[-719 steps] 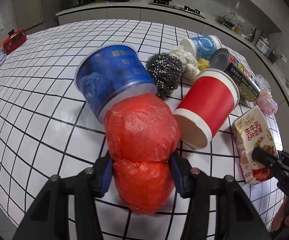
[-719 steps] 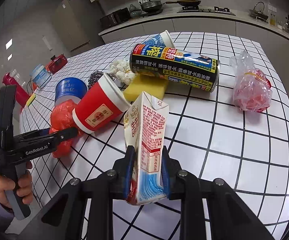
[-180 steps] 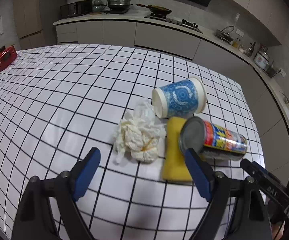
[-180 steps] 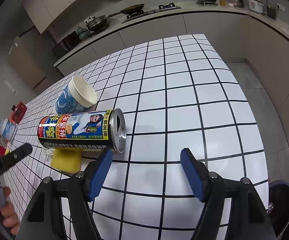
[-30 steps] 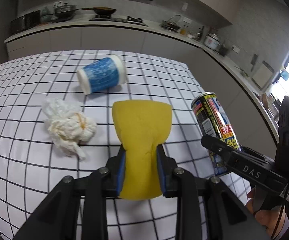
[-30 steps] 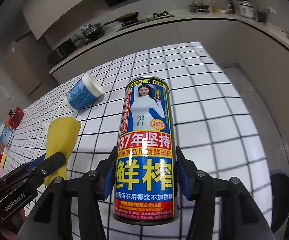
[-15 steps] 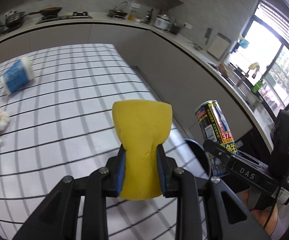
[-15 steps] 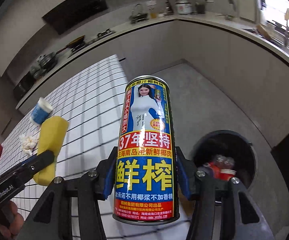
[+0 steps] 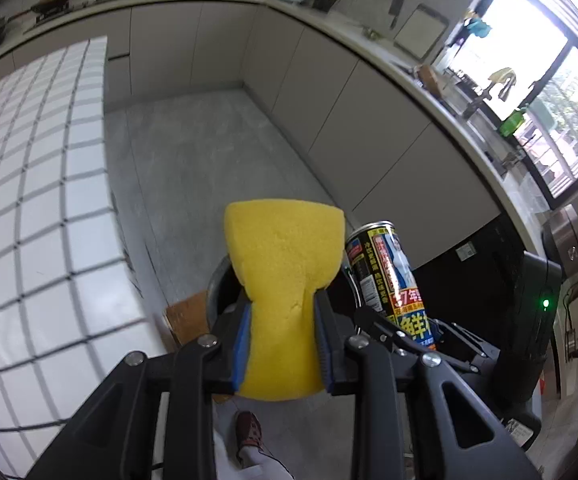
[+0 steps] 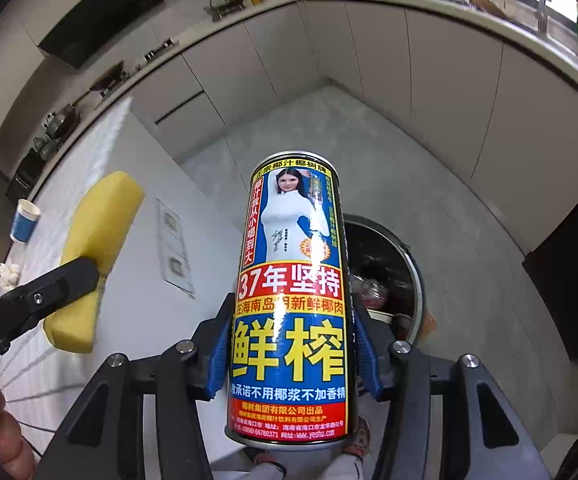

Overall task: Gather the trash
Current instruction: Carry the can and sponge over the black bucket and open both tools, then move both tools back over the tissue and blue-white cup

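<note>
My left gripper (image 9: 283,344) is shut on a yellow sponge (image 9: 285,280) and holds it in the air above a round trash bin (image 9: 215,294) on the floor. My right gripper (image 10: 293,356) is shut on a tall coconut-juice can (image 10: 291,300), held upright over the same bin (image 10: 385,276), which holds red and clear trash. The can also shows in the left wrist view (image 9: 387,280), and the sponge in the right wrist view (image 10: 97,248). A blue paper cup (image 10: 23,220) and a crumpled tissue (image 10: 9,272) lie on the tiled table.
The white tiled table (image 9: 29,208) edge is to the left. Grey cabinets (image 9: 329,92) line the back and right. Grey floor (image 9: 193,160) lies between. My shoe (image 9: 249,428) is below the grippers. A brown cardboard piece (image 9: 187,320) sits beside the bin.
Both grippers have swung right, off the table and out over the floor, carrying the sponge and the can. The bin now lies directly under them.
</note>
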Demonstrator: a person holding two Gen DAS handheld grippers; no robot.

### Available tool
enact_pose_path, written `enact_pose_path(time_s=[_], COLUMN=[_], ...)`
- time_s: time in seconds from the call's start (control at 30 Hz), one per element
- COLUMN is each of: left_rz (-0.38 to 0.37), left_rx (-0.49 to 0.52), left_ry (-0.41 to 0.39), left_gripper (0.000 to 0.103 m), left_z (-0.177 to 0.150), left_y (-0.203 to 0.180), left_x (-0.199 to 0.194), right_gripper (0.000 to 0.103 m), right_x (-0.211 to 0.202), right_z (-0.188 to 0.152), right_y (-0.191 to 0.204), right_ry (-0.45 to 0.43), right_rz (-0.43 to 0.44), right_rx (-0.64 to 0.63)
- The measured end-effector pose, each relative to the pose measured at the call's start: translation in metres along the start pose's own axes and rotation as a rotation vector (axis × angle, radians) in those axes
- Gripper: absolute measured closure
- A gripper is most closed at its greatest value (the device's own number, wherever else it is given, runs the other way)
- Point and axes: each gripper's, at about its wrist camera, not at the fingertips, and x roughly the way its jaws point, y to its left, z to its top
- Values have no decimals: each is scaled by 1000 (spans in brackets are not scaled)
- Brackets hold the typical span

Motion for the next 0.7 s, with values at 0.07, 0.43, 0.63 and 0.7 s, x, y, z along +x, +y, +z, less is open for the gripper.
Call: enact_pose_path(time_s=[0.07, 0.43, 0.63, 0.7], left_rz=[32, 167, 177, 166], left_rx=[-15, -61, -48, -37], left_ry=[36, 132, 152, 135], left_gripper=[72, 46, 30, 30], left_z=[0, -2, 2, 2], left_y=[-7, -30, -38, -41], left_x=[19, 72, 75, 66], right_gripper=[48, 46, 34, 34], right_x=[12, 70, 74, 66], right_z=[0, 7, 16, 19], right_y=[-15, -52, -53, -53], right_ry=[26, 142, 142, 121], right_rz=[3, 19, -14, -18], right_rx=[-1, -26, -38, -30])
